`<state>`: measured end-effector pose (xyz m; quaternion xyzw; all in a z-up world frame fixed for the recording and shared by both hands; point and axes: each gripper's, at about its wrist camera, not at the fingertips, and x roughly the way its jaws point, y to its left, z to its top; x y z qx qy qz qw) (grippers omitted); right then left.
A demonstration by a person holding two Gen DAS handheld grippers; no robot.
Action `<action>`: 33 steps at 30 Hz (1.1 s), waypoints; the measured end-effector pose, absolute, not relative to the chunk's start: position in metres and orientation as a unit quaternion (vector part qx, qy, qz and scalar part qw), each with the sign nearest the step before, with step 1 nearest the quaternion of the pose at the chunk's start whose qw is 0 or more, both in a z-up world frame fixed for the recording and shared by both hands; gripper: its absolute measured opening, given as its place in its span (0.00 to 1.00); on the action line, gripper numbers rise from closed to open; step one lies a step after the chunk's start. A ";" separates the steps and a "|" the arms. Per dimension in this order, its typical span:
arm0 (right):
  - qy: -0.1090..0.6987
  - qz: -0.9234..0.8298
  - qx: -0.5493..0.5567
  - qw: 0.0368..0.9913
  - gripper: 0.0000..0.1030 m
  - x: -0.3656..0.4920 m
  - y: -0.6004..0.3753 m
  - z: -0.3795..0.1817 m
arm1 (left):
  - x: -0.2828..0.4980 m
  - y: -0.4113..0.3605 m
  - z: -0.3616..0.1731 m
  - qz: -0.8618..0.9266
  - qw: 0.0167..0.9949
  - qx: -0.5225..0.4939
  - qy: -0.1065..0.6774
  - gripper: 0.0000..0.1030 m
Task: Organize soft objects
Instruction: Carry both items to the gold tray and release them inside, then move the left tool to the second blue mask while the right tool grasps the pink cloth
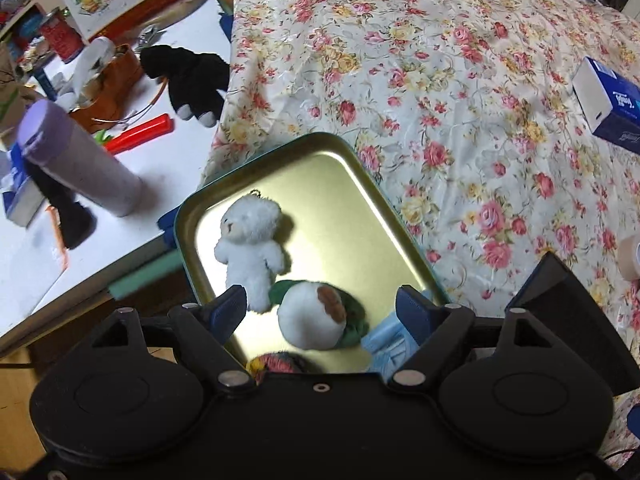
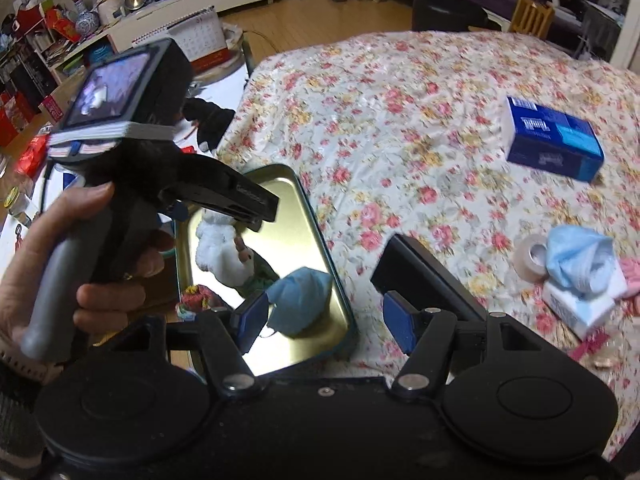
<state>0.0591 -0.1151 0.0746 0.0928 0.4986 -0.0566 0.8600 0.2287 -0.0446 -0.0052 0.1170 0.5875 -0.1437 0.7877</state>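
Right wrist: left claw's handle (image 2: 120,184) overlapping metal tray (image 2: 320,216).

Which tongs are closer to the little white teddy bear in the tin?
Left. The left tongs hang open right above the tin tray, one finger beside the white teddy bear. The right tongs sit open farther off, nearer the blue cloth.

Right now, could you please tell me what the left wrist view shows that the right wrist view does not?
Only the left wrist view shows the purple bottle and the red tool on the white desk.

Only the right wrist view shows the hand holding the other device, and the blue cloth on a white box.

Both show the tin tray, the white bear and the blue box.
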 end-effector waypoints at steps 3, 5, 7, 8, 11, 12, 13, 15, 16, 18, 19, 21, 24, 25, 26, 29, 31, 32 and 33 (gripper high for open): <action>0.498 -0.059 0.097 0.860 0.61 0.055 -0.116 0.076 | 0.222 -0.045 0.001 -0.142 0.788 0.126 0.585 0.76; 0.495 -0.056 0.100 0.861 0.61 0.052 -0.116 0.078 | 0.218 -0.046 0.007 -0.136 0.794 0.132 0.577 0.76; 0.493 -0.056 0.097 0.863 0.61 0.050 -0.116 0.078 | 0.218 -0.047 0.008 -0.138 0.796 0.133 0.574 0.77; 0.493 -0.057 0.096 0.863 0.61 0.049 -0.116 0.077 | 0.219 -0.048 0.008 -0.140 0.796 0.132 0.574 0.77; 0.498 -0.062 0.096 0.860 0.61 0.049 -0.119 0.075 | 0.222 -0.052 0.006 -0.137 0.793 0.131 0.579 0.77; 0.498 -0.064 0.099 0.859 0.61 0.049 -0.123 0.075 | 0.222 -0.054 0.005 -0.141 0.793 0.131 0.578 0.77; 0.496 -0.068 0.102 0.859 0.60 0.049 -0.128 0.077 | 0.221 -0.057 0.006 -0.146 0.793 0.134 0.576 0.77; 0.490 -0.083 0.107 0.861 0.60 0.048 -0.142 0.081 | 0.220 -0.065 0.006 -0.152 0.794 0.139 0.571 0.77; 0.487 -0.092 0.110 0.862 0.61 0.047 -0.151 0.083 | 0.219 -0.069 0.007 -0.155 0.795 0.141 0.569 0.77; 0.479 -0.111 0.118 0.863 0.61 0.044 -0.171 0.089 | 0.218 -0.081 0.009 -0.168 0.793 0.142 0.568 0.77; 0.475 -0.122 0.123 0.862 0.61 0.042 -0.183 0.091 | 0.217 -0.087 0.010 -0.176 0.792 0.143 0.567 0.77; 0.467 -0.151 0.132 0.861 0.61 0.036 -0.209 0.095 | 0.214 -0.102 0.013 -0.193 0.790 0.148 0.562 0.77; 0.456 -0.201 0.143 0.855 0.62 0.026 -0.251 0.098 | 0.207 -0.128 0.018 -0.216 0.788 0.159 0.553 0.77; 0.454 -0.217 0.147 0.852 0.63 0.023 -0.264 0.099 | 0.204 -0.137 0.020 -0.226 0.787 0.162 0.551 0.77; 0.451 -0.232 0.150 0.849 0.63 0.020 -0.277 0.098 | 0.200 -0.145 0.021 -0.235 0.786 0.165 0.548 0.77; 0.445 -0.276 0.154 0.838 0.63 0.012 -0.316 0.095 | 0.190 -0.169 0.025 -0.262 0.782 0.174 0.538 0.77; 0.441 -0.302 0.160 0.830 0.64 0.007 -0.338 0.091 | 0.183 -0.184 0.026 -0.276 0.778 0.183 0.535 0.77; 0.439 -0.312 0.164 0.827 0.64 0.004 -0.348 0.088 | 0.180 -0.191 0.026 -0.282 0.775 0.187 0.533 0.77; 0.437 -0.320 0.170 0.823 0.64 0.002 -0.359 0.085 | 0.177 -0.198 0.026 -0.289 0.772 0.192 0.532 0.77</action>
